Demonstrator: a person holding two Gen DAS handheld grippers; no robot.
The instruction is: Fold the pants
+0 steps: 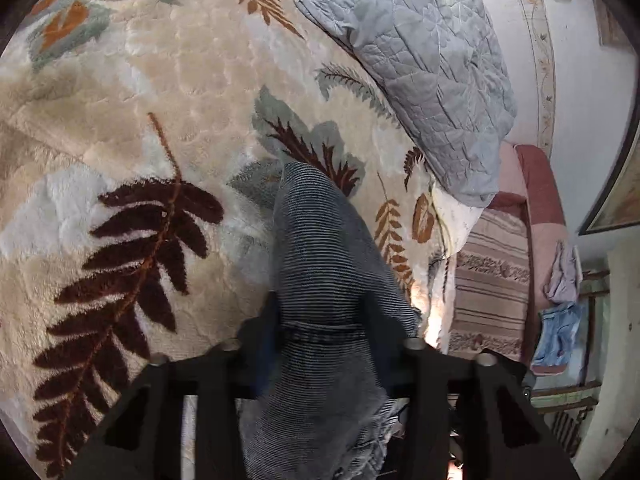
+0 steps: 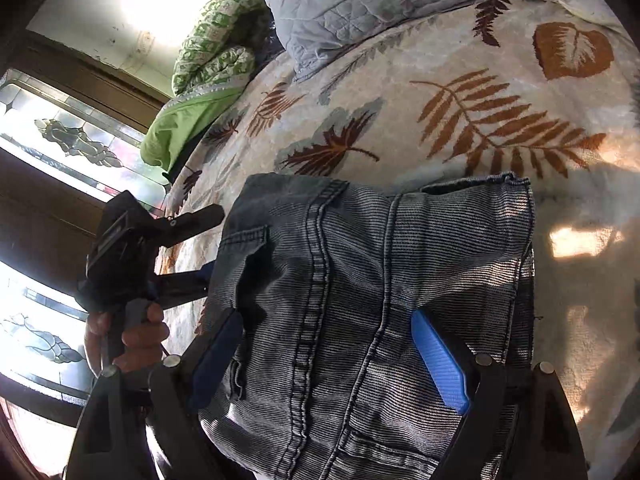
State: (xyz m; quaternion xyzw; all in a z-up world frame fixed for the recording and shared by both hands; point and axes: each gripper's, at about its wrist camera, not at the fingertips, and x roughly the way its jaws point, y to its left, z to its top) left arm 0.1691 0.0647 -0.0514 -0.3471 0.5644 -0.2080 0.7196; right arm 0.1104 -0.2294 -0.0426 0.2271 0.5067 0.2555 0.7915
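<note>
The left gripper [image 1: 320, 320] is clamped on a bunched fold of the jeans [image 1: 316, 248], which rise ahead of its fingers above the leaf-patterned blanket [image 1: 140, 92]. A grey quilt [image 1: 420, 60] lies beyond, to its right. The right gripper [image 2: 328, 344] stands wide, its blue pads [image 2: 440, 360] either side of the jeans (no visible pinch), seams running between them; the green pillow [image 2: 208, 40] lies far ahead, left.

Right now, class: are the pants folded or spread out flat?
Folded, at least partly: the pants lie doubled into a short stack on the blanket, a hem edge on top. Both grippers hold the cloth.
</note>
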